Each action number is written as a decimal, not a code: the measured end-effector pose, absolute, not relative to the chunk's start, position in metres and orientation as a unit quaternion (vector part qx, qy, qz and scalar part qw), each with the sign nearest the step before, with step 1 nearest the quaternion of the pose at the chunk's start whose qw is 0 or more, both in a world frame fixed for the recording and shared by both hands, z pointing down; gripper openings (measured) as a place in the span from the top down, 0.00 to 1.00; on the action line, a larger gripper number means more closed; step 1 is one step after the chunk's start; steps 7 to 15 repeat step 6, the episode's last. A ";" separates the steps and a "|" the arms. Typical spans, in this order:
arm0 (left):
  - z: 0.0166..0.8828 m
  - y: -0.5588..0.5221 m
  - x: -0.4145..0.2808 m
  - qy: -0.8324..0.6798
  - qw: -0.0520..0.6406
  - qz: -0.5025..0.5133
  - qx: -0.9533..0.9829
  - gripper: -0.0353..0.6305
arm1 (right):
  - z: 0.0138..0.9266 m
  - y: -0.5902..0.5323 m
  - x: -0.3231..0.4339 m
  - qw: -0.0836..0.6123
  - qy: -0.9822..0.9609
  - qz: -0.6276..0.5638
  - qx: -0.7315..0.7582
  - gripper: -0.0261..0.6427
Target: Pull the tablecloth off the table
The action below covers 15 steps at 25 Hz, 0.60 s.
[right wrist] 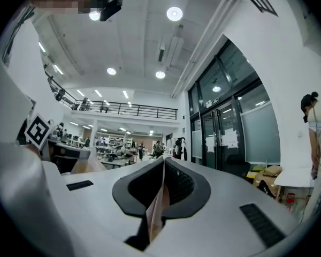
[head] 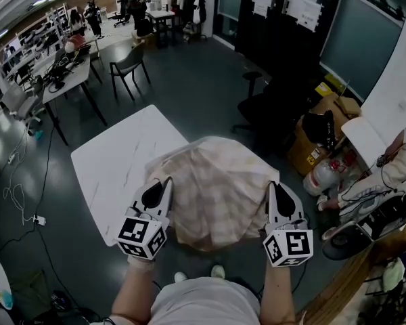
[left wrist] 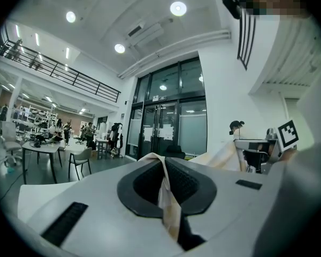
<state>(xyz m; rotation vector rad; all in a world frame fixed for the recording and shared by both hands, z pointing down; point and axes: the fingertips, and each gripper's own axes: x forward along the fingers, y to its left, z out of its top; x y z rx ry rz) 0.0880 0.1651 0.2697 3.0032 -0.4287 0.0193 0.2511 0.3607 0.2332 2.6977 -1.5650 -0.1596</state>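
Note:
A beige checked tablecloth (head: 216,188) hangs bunched between my two grippers, its far part still lying on the white marble-look table (head: 111,164). The table's left part is bare. My left gripper (head: 164,183) is shut on the cloth's near left edge, and my right gripper (head: 273,185) is shut on its near right edge. In the left gripper view a fold of cloth (left wrist: 168,202) is pinched between the shut jaws of that gripper (left wrist: 163,162). The right gripper view shows the same: a thin strip of cloth (right wrist: 156,213) clamped in the right gripper (right wrist: 163,162).
A black office chair (head: 260,110) stands just behind the table. Cardboard boxes (head: 325,131) and a bag lie at the right, beside a seated person's legs (head: 369,181). Desks and a grey chair (head: 130,65) stand at the back left. Cables (head: 17,195) trail on the floor.

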 end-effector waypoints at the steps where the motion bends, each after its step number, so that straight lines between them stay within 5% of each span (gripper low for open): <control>1: 0.270 0.166 0.087 -0.142 0.054 0.006 0.988 0.92 | 0.233 0.361 0.250 0.010 -0.502 -0.051 0.864 0.92; 15: 0.271 0.170 0.088 -0.147 0.053 0.005 0.988 0.92 | 0.235 0.366 0.254 0.010 -0.501 -0.051 0.864 0.92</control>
